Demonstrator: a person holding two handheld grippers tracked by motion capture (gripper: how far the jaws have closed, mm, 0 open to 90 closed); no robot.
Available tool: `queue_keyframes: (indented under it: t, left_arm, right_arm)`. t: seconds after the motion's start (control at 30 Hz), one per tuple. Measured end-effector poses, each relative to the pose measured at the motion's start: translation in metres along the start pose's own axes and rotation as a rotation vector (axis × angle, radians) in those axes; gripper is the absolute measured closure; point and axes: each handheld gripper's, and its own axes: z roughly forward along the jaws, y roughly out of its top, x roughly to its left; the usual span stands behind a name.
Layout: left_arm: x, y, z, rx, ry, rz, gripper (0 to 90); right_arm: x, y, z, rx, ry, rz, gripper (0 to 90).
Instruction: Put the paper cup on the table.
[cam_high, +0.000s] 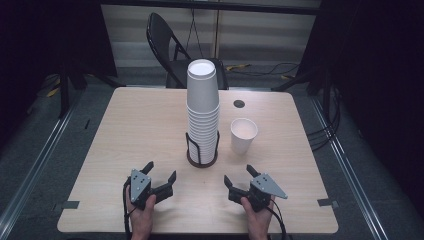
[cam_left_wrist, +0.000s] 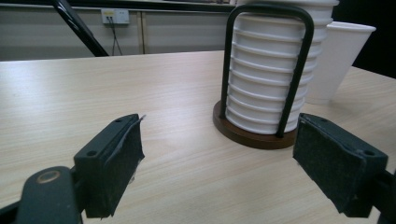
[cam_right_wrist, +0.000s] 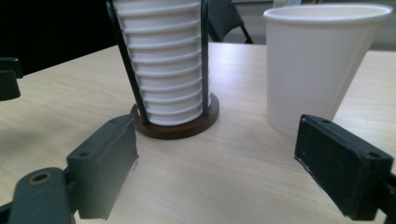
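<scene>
Readable text: we find none on any surface.
Stacked cups (cam_high: 202, 107): we see plain white walls, no print.
Single cup (cam_right_wrist: 322, 65): we see a blank wall, no brand.
Wall plate (cam_left_wrist: 115, 16): we note small marks, too blurred to read.

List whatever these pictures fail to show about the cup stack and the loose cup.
- Tall stack of white paper cups: top cut off by the upper edge in both gripper views.
- Single white paper cup: in the left gripper view, partly hidden behind the stack.
- Cup count: rims too small in the high view.
</scene>
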Motion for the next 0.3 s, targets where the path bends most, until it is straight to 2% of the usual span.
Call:
queue_keyframes:
  t: [0.1, 0.17, 0.27, 0.3]
  left_arm:
    - [0.0, -0.0005, -0.0012, -0.014, 0.0, -0.001, 15.7]
    - [0.0004, -0.0003, -0.001, -0.008, 0.0, 0.0, 15.7]
    - [0.0005, -0.0006, -0.0013, -0.014, -0.005, -0.005, 15.7]
    - [0.0007, -0.0006, -0.0015, -0.015, -0.008, -0.004, 15.7]
  right_arm:
    - [-0.0024, 0.0, -0.0001, 0.005, 0.017, 0.029, 12.6]
    - [-0.006, 0.0, -0.0004, 0.004, 0.048, 0.051, 12.6]
    - [-0.0073, -0.0003, -0.001, -0.003, 0.069, 0.053, 12.7]
    - [-0.0073, -0.0002, -0.0006, -0.002, 0.063, 0.057, 12.7]
